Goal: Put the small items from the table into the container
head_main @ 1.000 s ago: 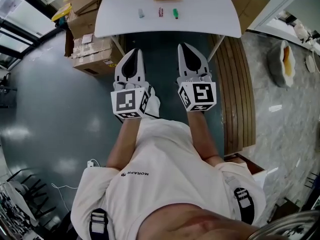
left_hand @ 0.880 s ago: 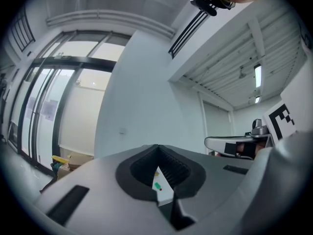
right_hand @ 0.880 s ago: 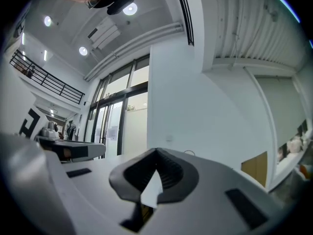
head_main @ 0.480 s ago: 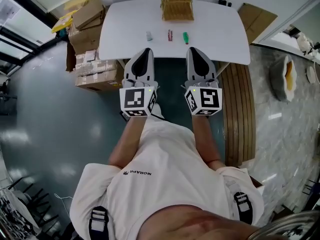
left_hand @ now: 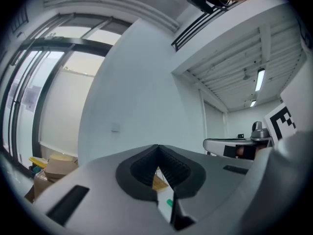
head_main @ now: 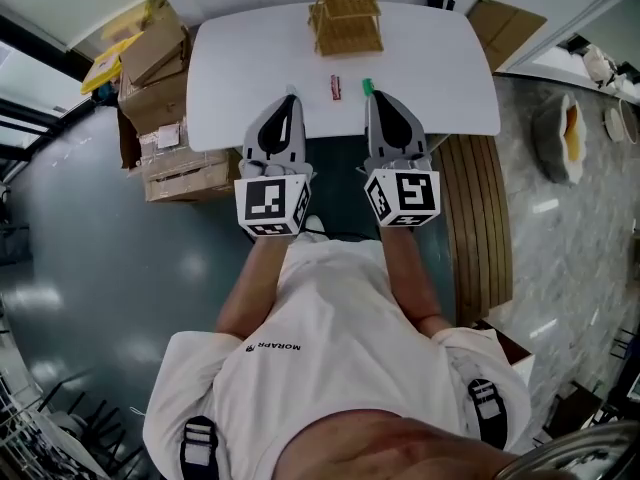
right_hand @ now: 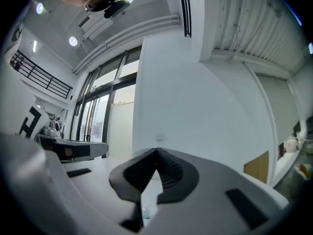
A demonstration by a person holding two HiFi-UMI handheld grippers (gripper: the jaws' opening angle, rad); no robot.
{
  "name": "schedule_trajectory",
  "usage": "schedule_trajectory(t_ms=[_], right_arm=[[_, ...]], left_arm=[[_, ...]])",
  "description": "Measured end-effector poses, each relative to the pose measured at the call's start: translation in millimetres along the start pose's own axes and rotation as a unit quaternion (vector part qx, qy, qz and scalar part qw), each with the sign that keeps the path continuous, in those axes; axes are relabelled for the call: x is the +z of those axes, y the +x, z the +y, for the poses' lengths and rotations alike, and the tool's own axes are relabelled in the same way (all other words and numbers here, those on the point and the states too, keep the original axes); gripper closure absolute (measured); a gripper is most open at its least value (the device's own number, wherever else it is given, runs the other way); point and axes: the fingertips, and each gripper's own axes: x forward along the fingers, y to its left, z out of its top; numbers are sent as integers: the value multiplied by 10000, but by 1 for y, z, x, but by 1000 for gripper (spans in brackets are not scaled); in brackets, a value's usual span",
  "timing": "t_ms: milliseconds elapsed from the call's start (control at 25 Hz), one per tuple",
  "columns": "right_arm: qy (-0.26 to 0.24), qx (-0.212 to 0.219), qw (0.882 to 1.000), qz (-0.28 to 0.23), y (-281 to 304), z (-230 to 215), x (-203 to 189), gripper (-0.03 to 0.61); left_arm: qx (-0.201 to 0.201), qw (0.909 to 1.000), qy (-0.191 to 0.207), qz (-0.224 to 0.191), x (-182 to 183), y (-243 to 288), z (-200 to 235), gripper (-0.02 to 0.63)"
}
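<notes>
We read this as the approach step: nothing has been picked up yet. The left claw (head_main: 289,100) and the right claw (head_main: 369,95) are held level, side by side over the near edge of the white rounded bench (head_main: 430,58). Each has its jaws pressed together with nothing between them.

The small red item (head_main: 336,86) lies on the bench between the two claw tips. The small green item (head_main: 367,85) lies just beside the right claw's tip. The woven wicker basket with a hoop handle (head_main: 345,16), which we take for the container, stands at the far edge, beyond both items and apart from them.

Next, we judge, one claw must part its jaws, tip down over an item, straddle it and close. The green one suits the right claw. Both items are small and low, so the jaws must come right down to the bench top.
</notes>
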Motion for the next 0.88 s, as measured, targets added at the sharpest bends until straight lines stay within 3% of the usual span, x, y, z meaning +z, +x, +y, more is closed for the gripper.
schedule_trajectory(t_ms=[360,880], right_arm=[[51,75,9999,88,35,-44,-7,574],[180,920,9956,82,117,-117,-10,574]], left_arm=[[150,9998,5,136,-13,57,-1,611],[1123,9934,144,184,-19,134,5,611]])
